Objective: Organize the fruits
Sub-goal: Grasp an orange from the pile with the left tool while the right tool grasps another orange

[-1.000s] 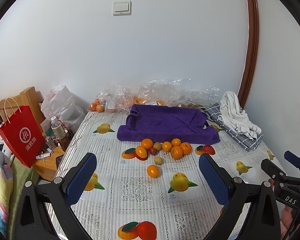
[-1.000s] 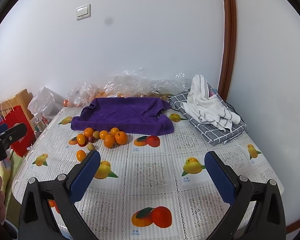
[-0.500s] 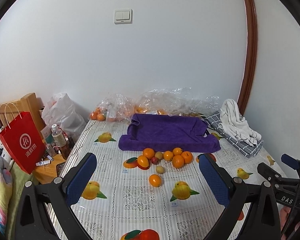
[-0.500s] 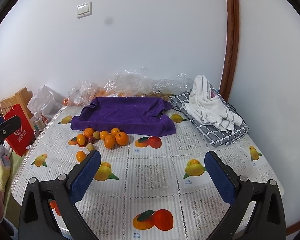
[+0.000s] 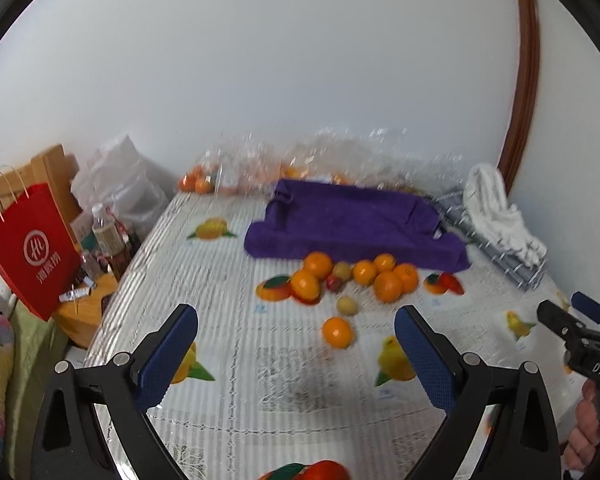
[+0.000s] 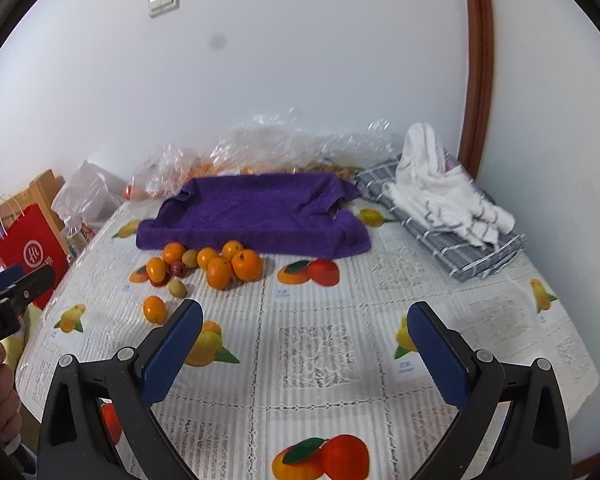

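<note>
Several oranges (image 5: 388, 286) (image 6: 247, 265) lie in a cluster on the fruit-print tablecloth (image 5: 228, 340) (image 6: 320, 344), with a small red fruit (image 5: 333, 282) and two small yellow-green fruits (image 5: 347, 305) (image 6: 177, 288) among them. One orange (image 5: 337, 332) (image 6: 155, 309) lies apart, nearest me. A purple towel (image 5: 352, 224) (image 6: 256, 212) lines a tray behind the cluster. My left gripper (image 5: 296, 354) is open and empty, above the table short of the lone orange. My right gripper (image 6: 304, 354) is open and empty over bare cloth, right of the fruit.
Clear plastic bags with more oranges (image 5: 198, 182) (image 6: 168, 168) lie against the back wall. White and grey folded towels (image 5: 500, 216) (image 6: 448, 200) sit at the back right. A red paper bag (image 5: 32, 248) (image 6: 32, 252), bottles and a wooden stool stand off the table's left edge.
My left gripper has moved forward and tilted down toward the fruit, with motion blur now. My right gripper has shifted only slightly. Both stay open.
</note>
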Motion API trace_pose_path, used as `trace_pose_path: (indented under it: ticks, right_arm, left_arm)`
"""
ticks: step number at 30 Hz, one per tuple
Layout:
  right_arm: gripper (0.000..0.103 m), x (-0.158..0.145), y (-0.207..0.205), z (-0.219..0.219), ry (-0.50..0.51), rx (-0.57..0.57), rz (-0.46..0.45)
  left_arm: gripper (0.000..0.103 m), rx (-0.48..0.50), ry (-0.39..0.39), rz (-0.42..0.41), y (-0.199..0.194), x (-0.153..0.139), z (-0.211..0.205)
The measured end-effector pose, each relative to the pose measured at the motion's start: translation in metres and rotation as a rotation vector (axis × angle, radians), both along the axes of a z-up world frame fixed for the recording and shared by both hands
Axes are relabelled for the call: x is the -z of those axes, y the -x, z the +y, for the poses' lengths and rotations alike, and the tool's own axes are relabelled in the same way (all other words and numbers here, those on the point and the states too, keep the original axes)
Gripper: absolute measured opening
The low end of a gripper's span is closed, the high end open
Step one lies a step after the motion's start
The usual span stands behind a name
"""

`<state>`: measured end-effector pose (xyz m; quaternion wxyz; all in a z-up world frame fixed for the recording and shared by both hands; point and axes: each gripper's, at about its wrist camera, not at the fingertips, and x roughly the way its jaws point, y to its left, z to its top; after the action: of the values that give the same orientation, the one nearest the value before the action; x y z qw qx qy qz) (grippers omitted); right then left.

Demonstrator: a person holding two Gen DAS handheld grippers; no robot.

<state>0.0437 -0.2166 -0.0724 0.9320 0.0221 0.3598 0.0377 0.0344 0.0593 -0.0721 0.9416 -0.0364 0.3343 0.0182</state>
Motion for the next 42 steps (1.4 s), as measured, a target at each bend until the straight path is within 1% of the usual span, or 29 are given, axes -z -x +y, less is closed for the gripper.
trace_pose_path:
  ticks: [2,3,5,8,11,13,15,16,17,18,19,21,23,24,25,28,29,31,32,33,35,38,42]
  right_arm:
    - [0.096,0.013,-0.007,0.003,0.006,-0.012,0.025]
    - [0.093,0.019,-0.010,0.005,0.012,-0.016,0.035]
    - [0.091,0.030,-0.015,0.007,0.026,-0.024,0.049]
    - [0.087,0.045,-0.018,0.007,0.026,-0.029,0.045]
    - [0.087,0.058,-0.023,0.008,0.030,-0.045,0.058]
    - [0.086,0.065,-0.026,0.007,0.040,-0.045,0.066]
    - [0.082,0.071,-0.029,0.007,0.046,-0.052,0.074]
    - [0.079,0.073,-0.030,0.007,0.052,-0.056,0.082]
    - [0.078,0.076,-0.031,0.006,0.059,-0.060,0.093]
    - [0.077,0.078,-0.033,0.007,0.064,-0.068,0.107]
    - [0.076,0.081,-0.034,0.007,0.066,-0.079,0.122]
    - [0.075,0.084,-0.035,0.006,0.063,-0.089,0.132]
    - [0.074,0.088,-0.038,0.003,0.051,-0.094,0.150]
    - [0.070,0.090,-0.039,0.002,0.041,-0.095,0.161]
    - [0.067,0.092,-0.041,0.000,0.025,-0.094,0.174]
    - [0.065,0.097,-0.051,0.000,-0.003,-0.092,0.203]
    - [0.065,0.098,-0.054,0.002,0.000,-0.091,0.198]
    - [0.062,0.096,-0.059,0.005,0.004,-0.091,0.182]
    - [0.061,0.095,-0.062,0.008,-0.003,-0.099,0.175]
    - [0.061,0.094,-0.065,0.009,-0.012,-0.105,0.174]
    - [0.061,0.092,-0.076,0.015,-0.041,-0.122,0.182]
    - [0.057,0.090,-0.093,0.028,-0.065,-0.149,0.198]
    - [0.051,0.091,-0.115,0.044,-0.036,-0.165,0.193]
  left_arm:
    - [0.099,-0.001,0.007,0.055,-0.008,0.016,0.008]
    - [0.096,-0.001,0.011,0.068,-0.010,0.021,0.010]
    - [0.092,-0.001,0.018,0.107,-0.014,0.037,0.015]
    - [0.092,0.029,0.026,0.145,-0.019,0.054,0.013]
    - [0.092,0.054,0.072,0.187,-0.026,0.069,0.009]
    - [0.092,0.065,0.112,0.201,-0.034,0.077,0.005]
    - [0.092,0.061,0.104,0.198,-0.040,0.081,-0.002]
    - [0.091,0.070,0.097,0.196,-0.045,0.083,-0.008]
    - [0.091,0.086,0.106,0.201,-0.048,0.086,-0.010]
    - [0.088,0.097,0.117,0.208,-0.053,0.089,-0.013]
    - [0.087,0.097,0.118,0.218,-0.057,0.091,-0.016]
    - [0.086,0.095,0.095,0.252,-0.068,0.099,-0.022]
    - [0.085,0.099,0.083,0.279,-0.076,0.105,-0.029]
    - [0.084,0.092,0.081,0.282,-0.078,0.107,-0.029]
    - [0.082,0.085,0.082,0.272,-0.080,0.108,-0.030]
    - [0.081,0.082,0.066,0.273,-0.086,0.111,-0.033]
    - [0.079,0.084,0.060,0.266,-0.089,0.111,-0.034]
    - [0.062,0.089,0.065,0.259,-0.092,0.110,-0.034]
    - [0.044,0.111,0.075,0.257,-0.094,0.109,-0.034]
    - [0.033,0.133,0.086,0.262,-0.096,0.109,-0.034]
    - [0.033,0.146,0.096,0.268,-0.099,0.108,-0.029]
    - [0.033,0.115,0.065,0.249,-0.100,0.102,-0.019]
    - [0.033,0.094,0.045,0.251,-0.102,0.096,-0.001]
